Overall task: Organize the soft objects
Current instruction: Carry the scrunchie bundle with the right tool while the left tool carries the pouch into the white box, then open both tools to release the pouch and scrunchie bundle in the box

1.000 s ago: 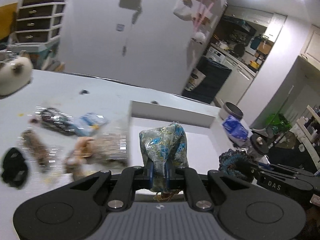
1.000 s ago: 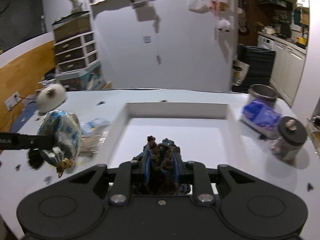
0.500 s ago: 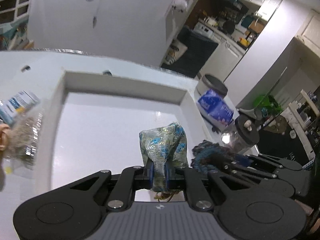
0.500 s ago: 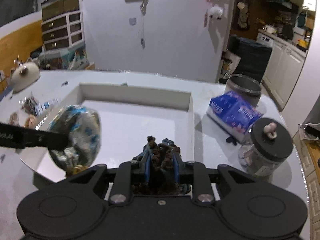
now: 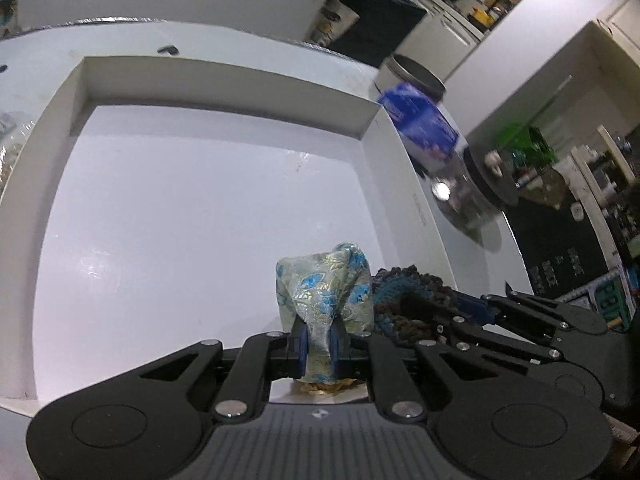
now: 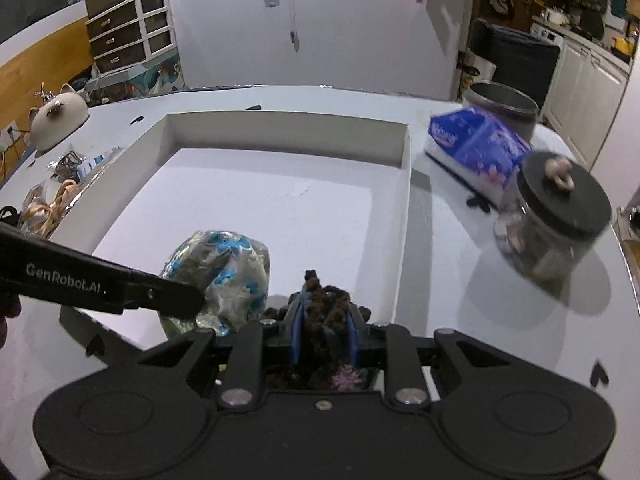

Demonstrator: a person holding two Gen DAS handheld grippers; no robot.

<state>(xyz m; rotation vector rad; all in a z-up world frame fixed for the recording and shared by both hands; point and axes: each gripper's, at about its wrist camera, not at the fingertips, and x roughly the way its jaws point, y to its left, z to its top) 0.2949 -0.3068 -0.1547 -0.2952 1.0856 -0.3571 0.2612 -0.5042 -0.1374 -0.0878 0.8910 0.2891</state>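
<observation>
Progress shows in where our two loads now hang: a second ago both were over the worktop short of the shallow white cardboard tray (image 5: 224, 80), and now they sit low over its near edge. We have swung the left hand-held gripper (image 5: 319, 346) across from the clutter on the tray's left side and tipped it downward, so the tray floor fills its view. Its blue pads remain pinched on the shiny gold-and-blue brocade pouch (image 5: 324, 280), which hangs just inside the tray's near wall.

Our right hand-held gripper (image 6: 324, 338) has dropped in too, keeping its narrow clamp on the dark brown-and-teal crocheted yarn piece (image 6: 322, 304), close beside the pouch at the tray's near right corner. The purple tissue pack (image 6: 478, 146) and the black-lidded glass jar (image 6: 556, 220) stand outside the tray's right wall.

We judge both soft things ready for release into the tray, which is otherwise bare.
</observation>
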